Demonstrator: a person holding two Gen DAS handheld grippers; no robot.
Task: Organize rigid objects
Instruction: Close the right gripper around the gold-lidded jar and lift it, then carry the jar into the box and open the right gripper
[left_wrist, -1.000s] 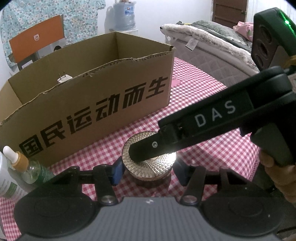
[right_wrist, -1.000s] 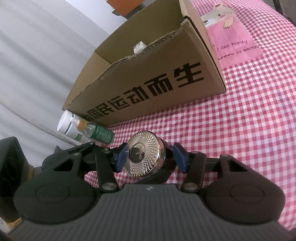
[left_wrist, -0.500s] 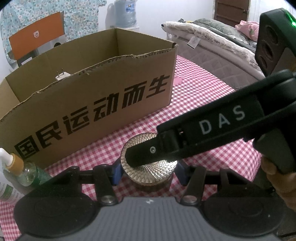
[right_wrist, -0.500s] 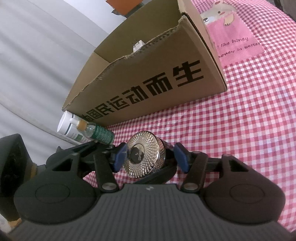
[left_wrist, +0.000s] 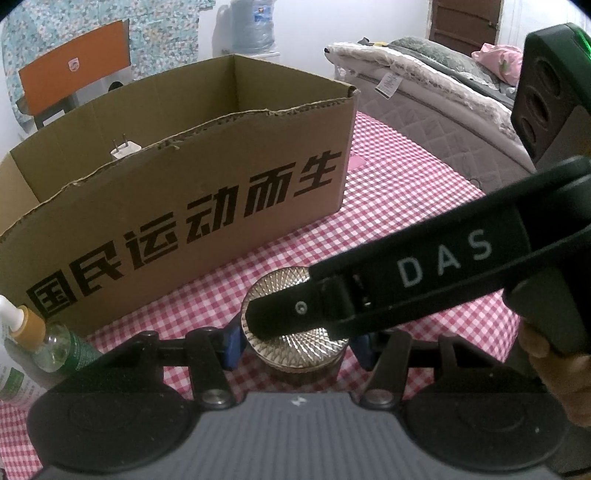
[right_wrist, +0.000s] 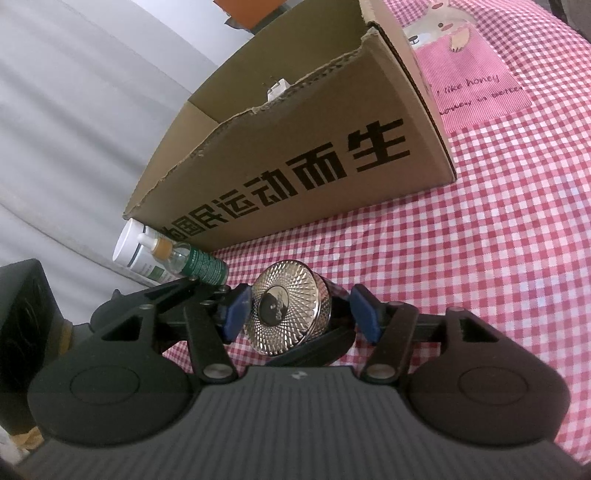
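Left wrist view, nearest first: the left gripper (left_wrist: 295, 341) has its blue pads on either side of a round jar with a faceted silver lid (left_wrist: 295, 343), and from this view I cannot tell whether the pads press the jar or merely flank it. One finger (left_wrist: 280, 314) of the right gripper lies across the lid from the right, its black body printed DAS. The jar stands on the red-and-white checked tablecloth (left_wrist: 406, 206). At the lower left, a small green bottle with a tan dropper cap (left_wrist: 48, 343) lies beside a white tube (left_wrist: 11, 380).

Right wrist view shows the same jar (right_wrist: 288, 314) between the blue pads of the right gripper (right_wrist: 301, 314) — the left pad (right_wrist: 236, 314) is at the lid's rim, while a gap shows between the right pad and the jar, so the jaws stand apart and do not clamp it. A dark finger passes under the jar here. The green bottle (right_wrist: 195, 260) and white tube (right_wrist: 136, 254) lie just beyond, touching each other, close against the corner of the box.

Behind the jar sits an open cardboard box (left_wrist: 177, 206) with bold black Chinese characters on its near wall — a white plug adapter (left_wrist: 123, 151) shows inside above the torn edge. A pink patch with a cartoon animal and writing (right_wrist: 472, 85) lies on the cloth past the box. Farther off are a bed with a quilted cover (left_wrist: 424, 92) and a water jug (left_wrist: 251, 26).
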